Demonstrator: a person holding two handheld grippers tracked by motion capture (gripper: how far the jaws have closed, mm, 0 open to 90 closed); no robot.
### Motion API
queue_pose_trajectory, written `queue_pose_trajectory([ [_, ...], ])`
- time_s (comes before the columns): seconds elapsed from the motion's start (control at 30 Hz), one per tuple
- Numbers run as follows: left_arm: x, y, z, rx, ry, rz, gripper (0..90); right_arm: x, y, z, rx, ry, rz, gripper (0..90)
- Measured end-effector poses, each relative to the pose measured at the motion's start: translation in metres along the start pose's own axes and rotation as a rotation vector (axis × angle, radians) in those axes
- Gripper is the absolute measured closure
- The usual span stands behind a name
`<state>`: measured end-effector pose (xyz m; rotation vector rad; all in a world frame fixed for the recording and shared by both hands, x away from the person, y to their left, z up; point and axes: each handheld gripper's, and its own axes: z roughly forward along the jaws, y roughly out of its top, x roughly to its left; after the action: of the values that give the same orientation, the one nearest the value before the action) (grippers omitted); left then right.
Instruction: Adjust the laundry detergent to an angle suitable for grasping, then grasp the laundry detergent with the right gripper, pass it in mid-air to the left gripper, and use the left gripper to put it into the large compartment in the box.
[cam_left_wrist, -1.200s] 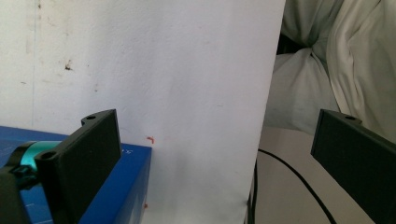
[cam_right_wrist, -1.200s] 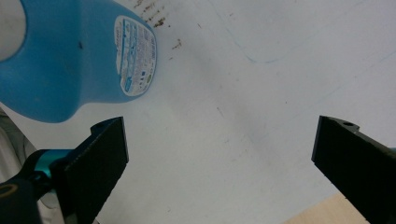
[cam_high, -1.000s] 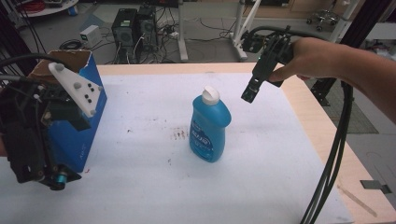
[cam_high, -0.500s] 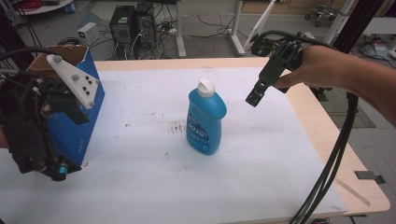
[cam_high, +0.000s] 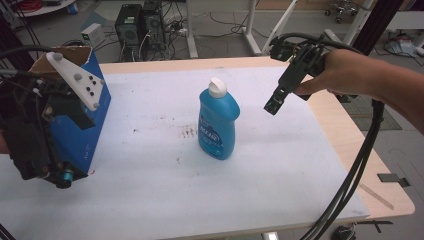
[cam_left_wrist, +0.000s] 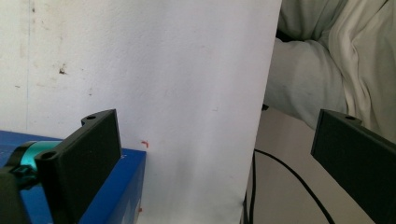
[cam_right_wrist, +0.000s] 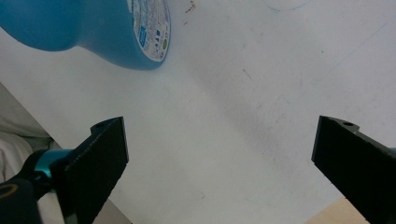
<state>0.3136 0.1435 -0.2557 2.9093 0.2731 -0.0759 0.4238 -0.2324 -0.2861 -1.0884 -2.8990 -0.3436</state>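
From above, the blue soap bottle (cam_high: 217, 124) stood upright mid-surface (cam_high: 300, 165), white cap on. The right gripper (cam_high: 274, 105) hovered just to its right, the left gripper (cam_high: 37, 150) far left against a blue box (cam_high: 82, 135). Along the left gripper (cam_left_wrist: 215, 154), the fingers stood wide apart, empty. Along the right gripper (cam_right_wrist: 219, 163), fingers likewise spread, with the bottle (cam_right_wrist: 93, 28) beyond them.

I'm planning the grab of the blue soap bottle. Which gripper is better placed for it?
Probably right. The right gripper hangs open just beside the blue soap bottle, nothing between them. The left gripper, also open, sits by the blue box at the table's far side.
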Motion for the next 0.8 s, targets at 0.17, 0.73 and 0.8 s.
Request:
queue_pose_trajectory([
  [0.17, 0.000, 0.002, 0.000, 0.000, 0.000, 0.011, 1.7, 0.003, -0.003, 0.001, -0.011, 0.005, -0.004, 3.1],
  [0.73, 0.001, 0.005, 0.004, 0.006, -0.008, 0.022, 1.7, 0.023, -0.010, 0.004, -0.114, 0.031, 0.000, 3.1],
  [0.8, 0.002, 0.005, 0.005, 0.003, -0.009, 0.018, 1.7, 0.025, -0.012, 0.005, -0.134, 0.040, 0.021, 3.1],
])
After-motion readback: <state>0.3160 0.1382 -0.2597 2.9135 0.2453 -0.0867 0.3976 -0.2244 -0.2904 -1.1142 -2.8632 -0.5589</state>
